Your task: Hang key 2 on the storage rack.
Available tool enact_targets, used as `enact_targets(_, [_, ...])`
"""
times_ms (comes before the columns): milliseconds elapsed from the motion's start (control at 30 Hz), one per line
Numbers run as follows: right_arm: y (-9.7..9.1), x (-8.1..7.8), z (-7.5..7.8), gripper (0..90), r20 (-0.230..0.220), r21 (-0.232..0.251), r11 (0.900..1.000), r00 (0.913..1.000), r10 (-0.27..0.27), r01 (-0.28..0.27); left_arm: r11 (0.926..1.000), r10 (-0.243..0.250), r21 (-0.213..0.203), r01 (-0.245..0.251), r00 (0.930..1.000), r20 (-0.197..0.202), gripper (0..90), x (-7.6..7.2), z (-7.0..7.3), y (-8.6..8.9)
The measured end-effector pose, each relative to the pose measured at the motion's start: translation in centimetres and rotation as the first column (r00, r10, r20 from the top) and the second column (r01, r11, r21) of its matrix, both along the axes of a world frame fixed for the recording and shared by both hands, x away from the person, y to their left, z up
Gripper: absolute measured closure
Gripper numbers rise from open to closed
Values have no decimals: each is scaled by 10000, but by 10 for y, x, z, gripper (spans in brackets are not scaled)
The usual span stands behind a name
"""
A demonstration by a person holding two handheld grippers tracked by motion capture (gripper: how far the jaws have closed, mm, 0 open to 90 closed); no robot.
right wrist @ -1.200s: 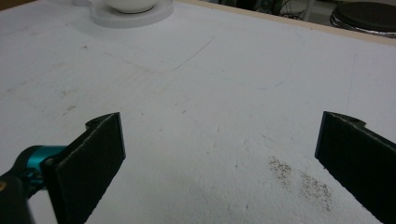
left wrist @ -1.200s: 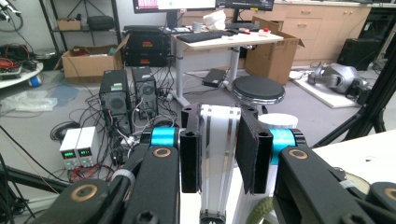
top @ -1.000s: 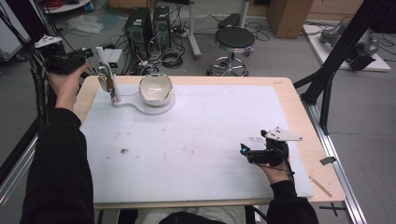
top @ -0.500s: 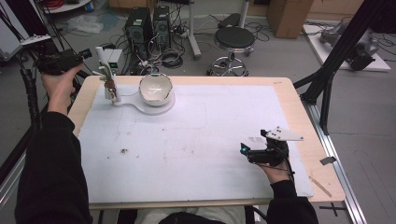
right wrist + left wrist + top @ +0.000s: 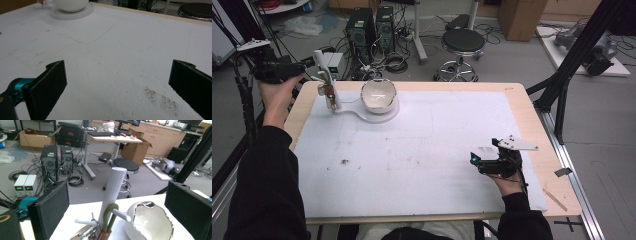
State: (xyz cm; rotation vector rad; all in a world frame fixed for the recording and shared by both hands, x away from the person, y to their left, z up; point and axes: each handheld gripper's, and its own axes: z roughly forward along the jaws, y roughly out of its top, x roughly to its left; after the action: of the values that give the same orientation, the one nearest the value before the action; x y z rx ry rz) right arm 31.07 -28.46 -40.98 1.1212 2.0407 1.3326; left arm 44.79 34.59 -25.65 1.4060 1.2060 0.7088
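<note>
Opening our left tongs at the upper left, we have let go of the white stand; right tongs rest apart.

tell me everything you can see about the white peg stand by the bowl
The white peg stand is a matte, plastic-looking round post that stands upright at the far left of the table. Short white pegs stick out sideways low on the post. A green looped cord hangs over one peg, and a metal ring with something that looks like keys hangs from another. The post rises from a flat white base, which widens into the disc under the white bowl. The left tool is open and clear of it.
</note>
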Motion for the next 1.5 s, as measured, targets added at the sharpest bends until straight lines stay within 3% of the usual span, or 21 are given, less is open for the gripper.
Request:
enact_targets(233, [-1, 1, -1, 6, -32, -56, 10000, 10000, -21, 20, 9997, -102, 211, 109, 9994, -330, 22, -9, -8, -1])
enact_targets(533, [0, 2, -1, 6, -105, -85, 10000, 9999, -28, 27, 9987, -506, -47, 506, 9986, -156, 17, -24, -15, -5])
enact_targets(700, [0, 2, -1, 6, -109, -75, 10000, 9999, 13, -14, 9971, -758, 95, 759, 9971, -116, 17, -34, -18, -10])
enact_targets(800, [0, 2, -1, 6, -74, -86, 9999, 10000, 66, -67, 9944, -992, 343, 999, 9949, -199, 17, -39, -21, -13])
enact_targets(1033, [0, 2, -1, 6, -78, -61, 10000, 10000, 60, -60, 9898, -1367, 395, 1370, 9905, -112, 17, -52, -29, -20])
enact_targets(1267, [0, 2, -2, 6, -104, -122, 9999, 9999, 47, -48, 9817, -1756, 685, 1780, 9837, -395, 17, -64, -48, -28])
enact_targets(1500, [1, 2, -2, 6, -190, -192, 9998, 9998, 50, -53, 9752, -2073, 675, 2109, 9766, -567, 17, -75, -65, -35])
